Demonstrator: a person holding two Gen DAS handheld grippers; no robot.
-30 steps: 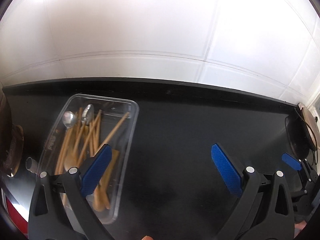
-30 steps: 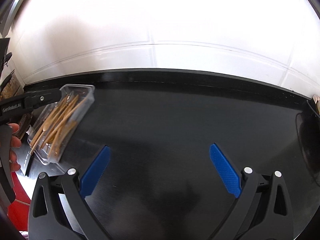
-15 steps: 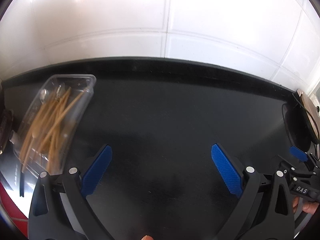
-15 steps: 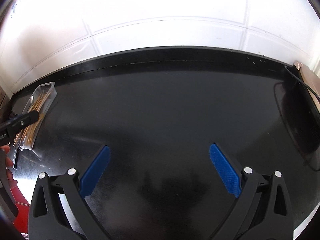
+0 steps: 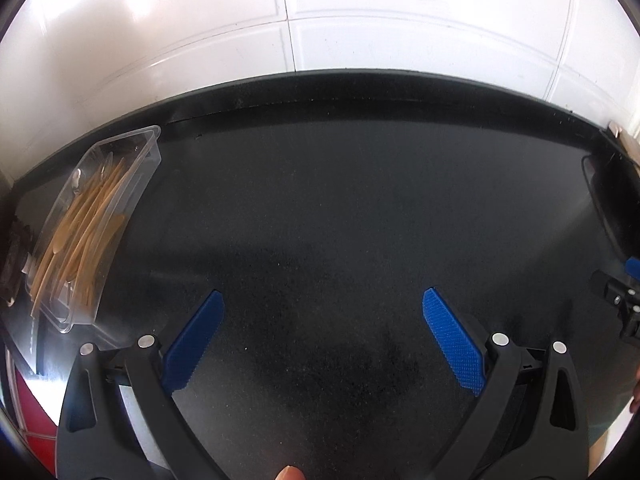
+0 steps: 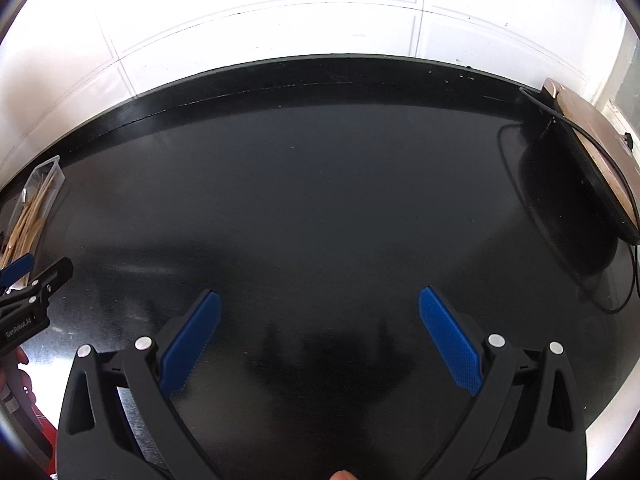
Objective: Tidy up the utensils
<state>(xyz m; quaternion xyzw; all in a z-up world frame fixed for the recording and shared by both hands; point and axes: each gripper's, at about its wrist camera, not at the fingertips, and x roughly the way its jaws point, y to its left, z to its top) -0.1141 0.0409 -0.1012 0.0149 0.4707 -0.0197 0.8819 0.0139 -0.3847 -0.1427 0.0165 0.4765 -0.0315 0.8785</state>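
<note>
A clear plastic tray (image 5: 150,148) stands at the far left of the black counter (image 5: 340,200). It holds several wooden utensils (image 5: 86,220) and metal spoons (image 5: 76,178). The tray also shows small at the left edge of the right wrist view (image 6: 56,166). My left gripper (image 5: 322,340) is open and empty, to the right of the tray and apart from it. My right gripper (image 6: 320,338) is open and empty over the bare counter. The left gripper's tip (image 6: 44,280) shows at the left of the right wrist view, and the right gripper's tip (image 5: 620,300) shows at the right of the left wrist view.
A round brown board with a black rim (image 6: 592,148) leans at the counter's right end, with a black cable (image 6: 560,120) over it. White wall tiles (image 5: 320,20) run behind the counter. A dark object (image 5: 12,260) sits left of the tray.
Both grippers have drawn back and swung right, away from the tray. The tray now sits farther left and smaller in both views. Both stay open.
</note>
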